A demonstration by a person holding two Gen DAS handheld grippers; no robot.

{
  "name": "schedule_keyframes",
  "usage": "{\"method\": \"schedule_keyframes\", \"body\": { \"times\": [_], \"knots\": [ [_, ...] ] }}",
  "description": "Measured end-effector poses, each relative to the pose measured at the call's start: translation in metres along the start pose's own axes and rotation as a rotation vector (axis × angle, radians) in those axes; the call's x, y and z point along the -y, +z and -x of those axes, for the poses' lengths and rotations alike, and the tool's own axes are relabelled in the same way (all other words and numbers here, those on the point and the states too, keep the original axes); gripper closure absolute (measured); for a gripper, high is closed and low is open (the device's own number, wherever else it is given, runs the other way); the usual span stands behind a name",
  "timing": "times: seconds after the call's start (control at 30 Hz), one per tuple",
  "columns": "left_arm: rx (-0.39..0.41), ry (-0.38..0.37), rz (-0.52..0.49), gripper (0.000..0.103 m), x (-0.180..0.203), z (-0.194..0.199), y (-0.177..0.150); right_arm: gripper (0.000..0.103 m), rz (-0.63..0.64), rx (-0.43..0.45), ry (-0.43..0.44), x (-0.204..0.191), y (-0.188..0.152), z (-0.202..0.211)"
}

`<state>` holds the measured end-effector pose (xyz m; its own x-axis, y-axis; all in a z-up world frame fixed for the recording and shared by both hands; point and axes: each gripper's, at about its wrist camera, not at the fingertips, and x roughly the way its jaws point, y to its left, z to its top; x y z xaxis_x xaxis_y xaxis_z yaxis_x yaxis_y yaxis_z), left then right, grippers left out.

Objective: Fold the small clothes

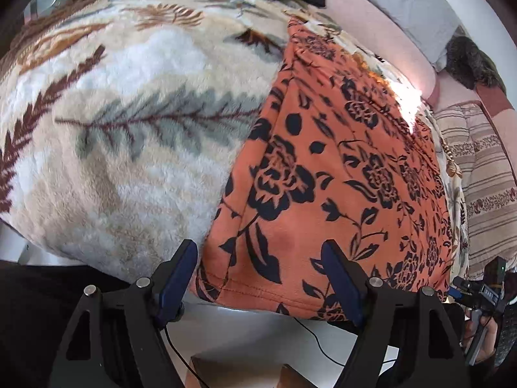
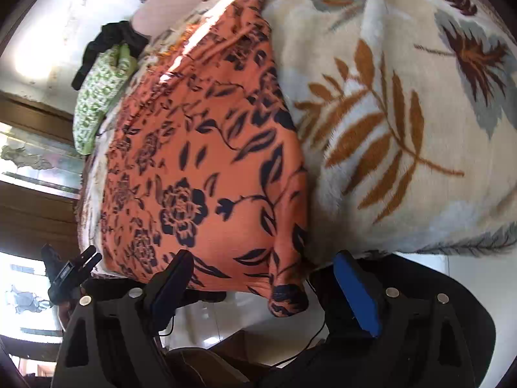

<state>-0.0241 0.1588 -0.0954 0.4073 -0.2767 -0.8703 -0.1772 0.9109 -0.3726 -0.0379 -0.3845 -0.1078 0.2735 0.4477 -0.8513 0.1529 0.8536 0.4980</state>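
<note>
As both tilt down, left tongs point(image 1: 260, 255) agape, right tongs point(image 2: 265, 268) agape

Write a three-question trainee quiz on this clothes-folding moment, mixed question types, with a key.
1. True or false: the orange floral garment lies spread on the leaf-patterned blanket.
2. Which gripper is clamped on the garment? A) left gripper B) right gripper C) neither
3. Fill in: at the far end of the bed lies a green-and-white ____ cloth.

Key: 1 true; 2 C, both stand open at the garment's near hem, which hangs over the bed edge; 3 patterned.
</note>
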Motion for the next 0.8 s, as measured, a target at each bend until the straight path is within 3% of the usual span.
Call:
{"method": "schedule_keyframes", "body": {
  "times": [0.03, 0.1, 0.2, 0.23, 0.27, 0.3, 0.33, 0.37, 0.4, 0.43, 0.5, 0.63, 0.7, 0.77, 0.8],
  "knots": [
    [-0.004, 0.009, 0.008, 0.024, -0.003, -0.003, -0.001, 0.022, -0.002, -0.004, 0.008, 0.0, 0.0, -0.002],
    [-0.023, 0.033, 0.012, 0.025, -0.005, -0.007, -0.003, 0.039, -0.01, -0.013, 0.002, -0.001, -0.001, -0.007],
    [-0.02, 0.059, -0.033, 0.027, 0.0, -0.01, -0.007, 0.045, -0.026, -0.027, -0.012, 0.002, -0.001, -0.013],
    [-0.02, 0.082, -0.052, 0.042, 0.002, -0.011, -0.008, 0.045, -0.033, -0.033, -0.007, 0.002, 0.0, -0.015],
    [-0.016, 0.114, -0.063, 0.064, 0.003, -0.011, -0.009, 0.045, -0.039, -0.035, -0.007, 0.003, 0.0, -0.016],
    [-0.016, 0.15, -0.076, 0.069, 0.002, -0.011, -0.009, 0.045, -0.04, -0.037, -0.006, 0.004, 0.0, -0.017],
    [-0.019, 0.138, -0.075, 0.075, 0.001, -0.011, -0.008, 0.047, -0.038, -0.039, -0.006, 0.004, 0.0, -0.018],
    [-0.021, 0.136, -0.066, 0.086, -0.001, -0.01, -0.006, 0.056, -0.038, -0.043, -0.01, 0.005, 0.001, -0.018],
    [-0.022, 0.13, -0.064, 0.088, -0.003, -0.009, -0.004, 0.069, -0.04, -0.05, -0.014, 0.007, 0.001, -0.019],
    [-0.025, 0.118, -0.062, 0.091, -0.003, -0.007, -0.004, 0.074, -0.04, -0.059, -0.023, 0.008, 0.002, -0.019],
    [-0.011, 0.109, -0.062, 0.091, 0.0, -0.002, -0.003, 0.095, -0.032, -0.061, -0.043, 0.008, 0.001, -0.017],
    [0.044, 0.076, -0.061, 0.092, 0.006, 0.019, -0.003, 0.096, -0.033, -0.003, -0.013, 0.009, -0.002, 0.004],
    [0.018, 0.088, -0.045, 0.09, 0.002, 0.008, -0.001, 0.096, -0.048, -0.001, -0.012, 0.015, -0.002, 0.006],
    [-0.038, 0.114, -0.012, 0.081, -0.009, -0.009, -0.002, 0.095, -0.091, -0.023, -0.012, 0.025, 0.0, -0.002],
    [-0.023, 0.105, -0.005, 0.079, -0.011, -0.008, -0.003, 0.093, -0.109, -0.028, -0.01, 0.028, 0.0, -0.005]
  ]
}}
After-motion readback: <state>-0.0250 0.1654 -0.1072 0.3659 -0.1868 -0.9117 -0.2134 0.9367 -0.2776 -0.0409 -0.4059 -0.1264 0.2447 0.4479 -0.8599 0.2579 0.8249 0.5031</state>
